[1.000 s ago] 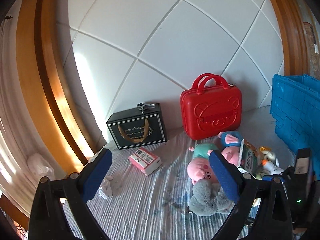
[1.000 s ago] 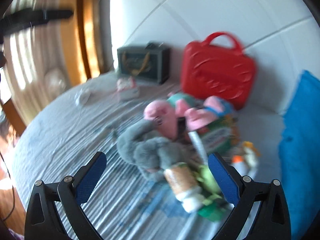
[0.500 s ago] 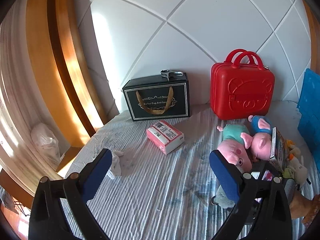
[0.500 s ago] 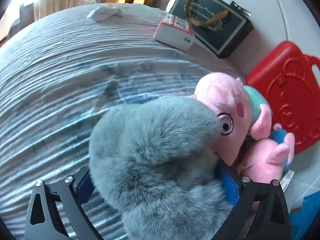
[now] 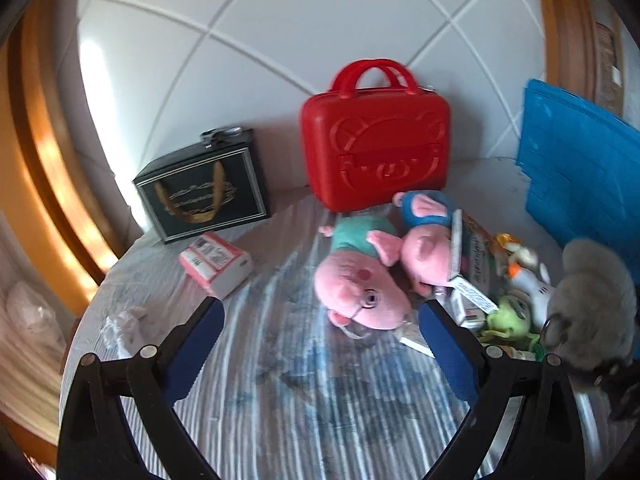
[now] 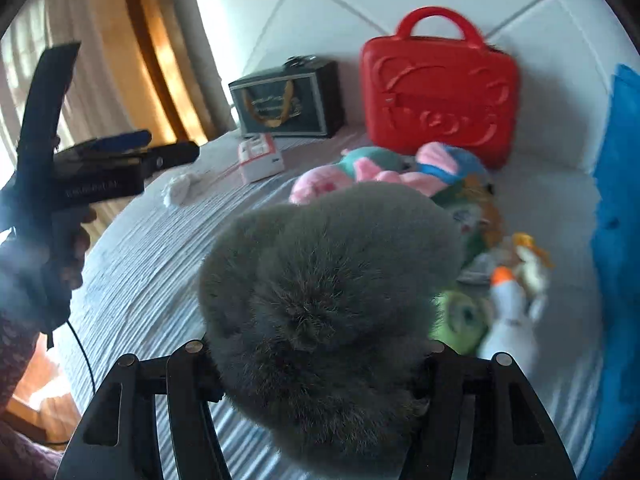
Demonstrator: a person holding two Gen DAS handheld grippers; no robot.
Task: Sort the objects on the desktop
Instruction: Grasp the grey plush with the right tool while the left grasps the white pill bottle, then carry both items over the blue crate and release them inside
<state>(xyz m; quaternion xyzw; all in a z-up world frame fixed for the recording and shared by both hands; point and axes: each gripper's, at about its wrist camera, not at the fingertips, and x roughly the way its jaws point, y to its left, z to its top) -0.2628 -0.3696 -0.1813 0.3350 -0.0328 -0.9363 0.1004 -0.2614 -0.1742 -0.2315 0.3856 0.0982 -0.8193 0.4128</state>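
While right gripper (image 6: 316, 364) jaws, just closing, clamp fluffy grey plush toy (image 6: 328, 280) lifted in front of red hard-shell case (image 6: 438, 84), sorting barely begun. Pink plush pigs (image 5: 360, 284), small boxes, duck toys lie heaped before case on striped surface (image 5: 280, 380). Left gripper (image 5: 320, 344) jaws wide, empty.

No legible text on any object
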